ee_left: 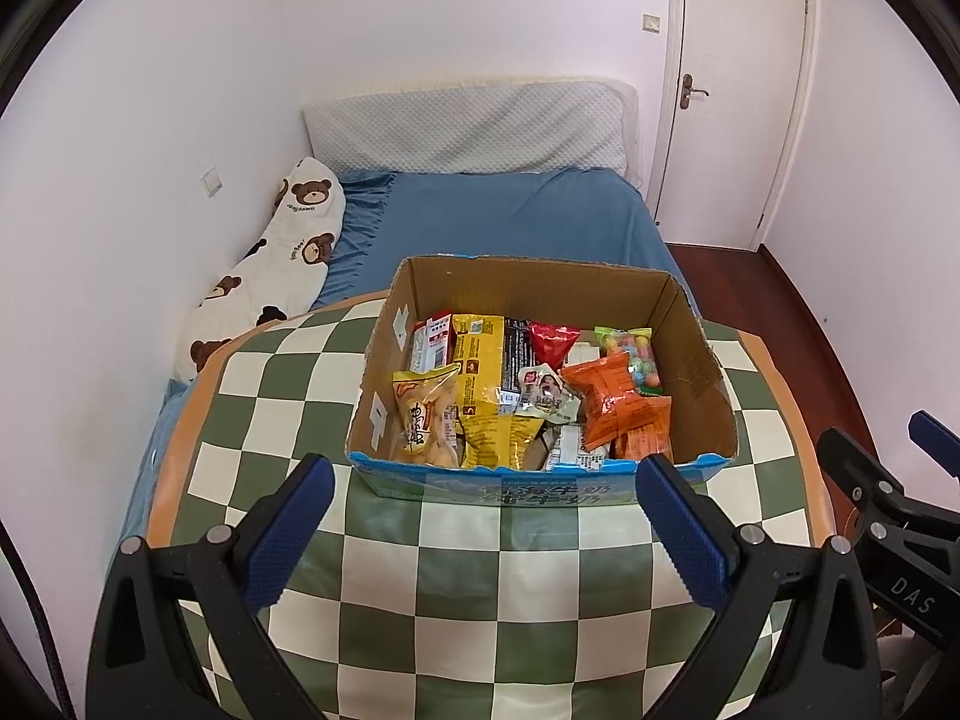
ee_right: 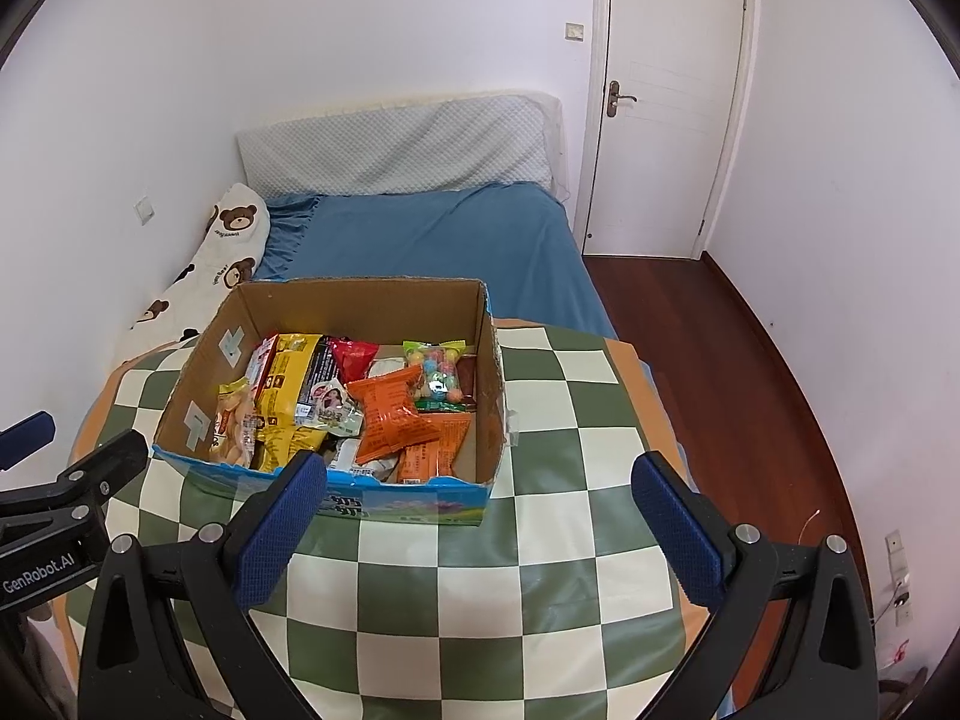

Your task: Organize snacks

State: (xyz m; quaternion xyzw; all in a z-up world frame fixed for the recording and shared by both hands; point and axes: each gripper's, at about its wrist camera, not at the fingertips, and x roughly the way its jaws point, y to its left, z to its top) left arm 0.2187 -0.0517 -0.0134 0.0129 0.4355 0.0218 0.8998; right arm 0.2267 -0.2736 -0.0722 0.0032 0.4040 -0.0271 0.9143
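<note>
Snack packets (ee_left: 528,390) heaped inside open brown cardboard box (ee_left: 699,360), centre frame, on green-checked table (ee_left: 456,570); fits finished or unsorted. Left gripper (ee_left: 486,534), right gripper (ee_right: 480,531): jaws apart, empty.

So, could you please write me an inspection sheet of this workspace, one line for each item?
Surface: table with green and white checked cloth, bare in front of the box.
Job's things: open cardboard box holding the snacks, among them orange packets, yellow bags, a red packet and a bag of coloured candies.
Clutter: nothing seen.
Grippers: left gripper open and empty; right gripper open and empty; both short of the box.
Cables: one dark cable at the left edge of the left wrist view.
Surroundings: bed with blue sheet, bear-print pillow, closed white door, wooden floor.
</note>
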